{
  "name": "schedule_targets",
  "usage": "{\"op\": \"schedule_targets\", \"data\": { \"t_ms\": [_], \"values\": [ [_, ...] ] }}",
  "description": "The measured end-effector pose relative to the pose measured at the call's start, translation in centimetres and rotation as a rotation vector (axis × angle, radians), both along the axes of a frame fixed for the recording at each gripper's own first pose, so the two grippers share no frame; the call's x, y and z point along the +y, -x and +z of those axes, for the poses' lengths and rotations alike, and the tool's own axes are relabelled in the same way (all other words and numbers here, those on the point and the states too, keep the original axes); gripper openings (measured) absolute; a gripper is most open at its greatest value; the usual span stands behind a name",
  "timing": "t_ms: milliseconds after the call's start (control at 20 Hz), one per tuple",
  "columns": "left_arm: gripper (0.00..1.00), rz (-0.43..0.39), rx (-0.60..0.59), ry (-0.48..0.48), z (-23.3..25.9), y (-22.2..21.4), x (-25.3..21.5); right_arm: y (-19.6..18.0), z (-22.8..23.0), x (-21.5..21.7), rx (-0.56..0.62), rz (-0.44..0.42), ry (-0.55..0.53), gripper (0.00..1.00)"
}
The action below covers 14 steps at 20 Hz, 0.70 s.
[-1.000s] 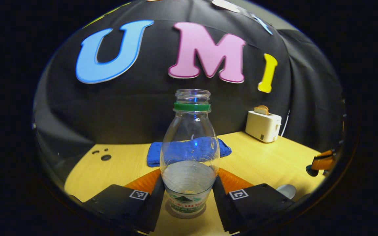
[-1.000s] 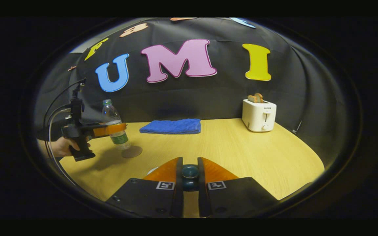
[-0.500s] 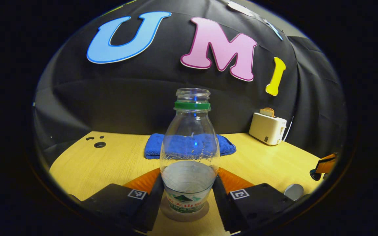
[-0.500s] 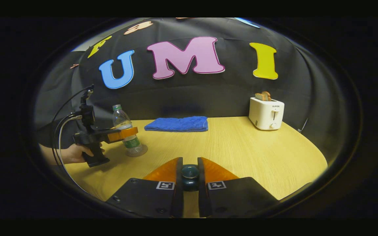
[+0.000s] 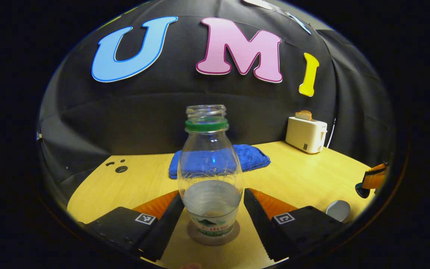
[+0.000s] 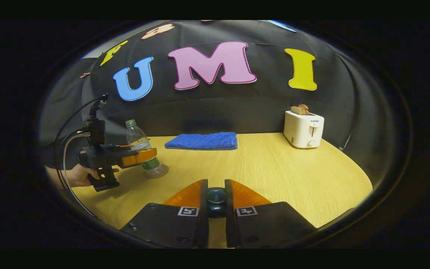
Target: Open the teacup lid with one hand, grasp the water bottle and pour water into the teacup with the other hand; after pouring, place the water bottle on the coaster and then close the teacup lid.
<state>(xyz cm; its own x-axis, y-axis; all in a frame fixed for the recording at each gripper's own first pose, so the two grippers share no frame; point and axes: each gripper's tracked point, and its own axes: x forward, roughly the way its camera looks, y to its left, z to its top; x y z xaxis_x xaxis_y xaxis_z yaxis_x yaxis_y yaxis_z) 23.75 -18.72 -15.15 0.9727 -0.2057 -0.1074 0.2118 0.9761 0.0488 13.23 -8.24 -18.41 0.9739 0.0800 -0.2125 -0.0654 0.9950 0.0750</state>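
In the left gripper view, small dark holes (image 5: 121,169) mark the tabletop (image 5: 312,175) at the left of the frame. At bottom centre the left tongs (image 5: 212,220) stand apart, one finger on each side of the water bottle (image 5: 210,175) with a sliver of tabletop showing on both sides, so they are wide and not pressing it. The bottle stands upright on the round coaster (image 5: 213,237), uncapped, with a green ring at its neck and water in its lower part. Behind it, seen partly through the clear plastic, lies a folded blue cloth (image 5: 250,157). At the right of the frame a white toaster (image 5: 306,133) with bread in its slot sits against the wall. At the lower right edge a pale round rim, likely the teacup (image 5: 338,210), is just in frame, and above it the right tongs (image 5: 368,183) hold a dark piece.

In the right gripper view, a hand (image 6: 78,177) at the left of the frame grips the handle of the left tongs (image 6: 146,156), which flank the bottle (image 6: 140,149) on its coaster (image 6: 159,172). The cloth (image 6: 202,141) lies at upper centre. At bottom centre the right tongs (image 6: 216,209) are narrow, clamped on the dark round knob of the teacup lid (image 6: 216,197). The toaster (image 6: 304,129) stands at the right.
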Motion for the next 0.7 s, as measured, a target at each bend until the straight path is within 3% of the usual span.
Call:
{"op": "schedule_targets", "data": {
  "t_ms": [250,350,400,600,650,700],
  "values": [
    [0.98,0.004,0.063,0.055,-1.3,3.5,0.2,-0.3,0.0,0.5,-0.003,0.008,-0.012,0.17],
    [0.98,0.024,0.089,0.065,-2.1,5.0,1.0,-0.6,0.1,0.8,-0.009,0.016,-0.012,0.22],
    [0.99,0.039,0.101,0.07,-2.5,6.0,1.5,-0.7,0.2,1.1,-0.015,0.022,-0.011,0.17],
    [0.98,0.102,0.142,0.097,-3.7,9.8,4.1,-1.8,-0.7,2.2,-0.029,0.044,0.014,0.22],
    [0.98,0.126,0.156,0.097,-4.0,10.9,4.9,-2.1,-1.2,2.6,-0.027,0.053,0.018,0.17],
    [0.99,0.136,0.164,0.095,-4.2,12.0,5.2,-2.4,-1.5,2.9,-0.027,0.056,0.02,0.17]
  ]
}}
